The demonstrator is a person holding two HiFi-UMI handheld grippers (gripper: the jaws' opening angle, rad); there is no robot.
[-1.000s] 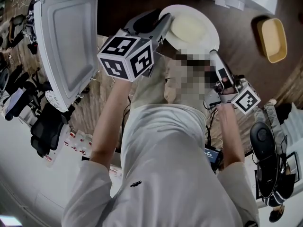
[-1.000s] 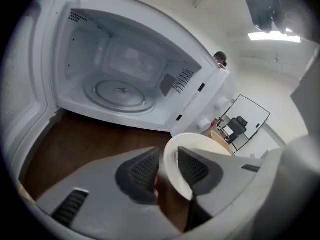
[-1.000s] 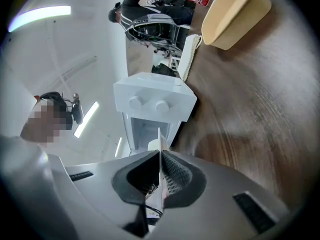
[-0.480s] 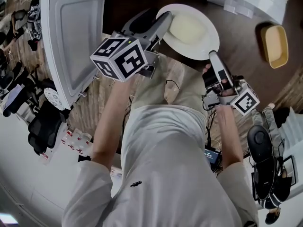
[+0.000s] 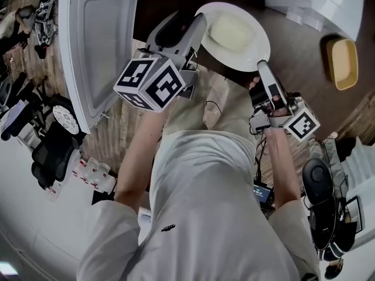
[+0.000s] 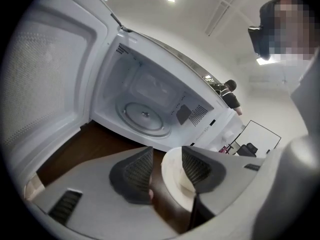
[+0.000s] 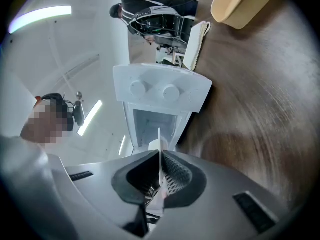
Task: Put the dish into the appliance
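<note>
Readable writing: the microwave (image 7: 162, 91) shows you a plain white control panel with two round knobs, and any print on it is too small to read. The only bold graphics are the black-and-white square markers on the left cube (image 5: 152, 84) and the right cube (image 5: 303, 124).

Right gripper (image 5: 262, 68): your jaws are clamped on the rim of the dish (image 5: 234, 34). In the right gripper view the dish (image 7: 159, 139) appears edge-on as a thin white line pinched between the two ribbed pads of the right gripper (image 7: 160, 169).

Left gripper (image 5: 201, 25): your jaws stand wide apart and have just been closing a little from their widest. In the left gripper view the rim of the dish (image 6: 172, 176) lies between the jaws of the left gripper (image 6: 167, 159), close against the right-hand pad. The left-hand pad stands clear of it, so this gripper does not press on the dish.

Dish position: the white dish is held above the dark wooden worktop (image 5: 299, 45), in front of the microwave (image 6: 150, 99) and outside its cavity. The door (image 5: 96, 45) is swung fully open to your left. The glass turntable (image 6: 145, 116) lies bare on the cavity floor.

A yellow tub (image 5: 341, 63) sits on the worktop well to the right of the dish
</note>
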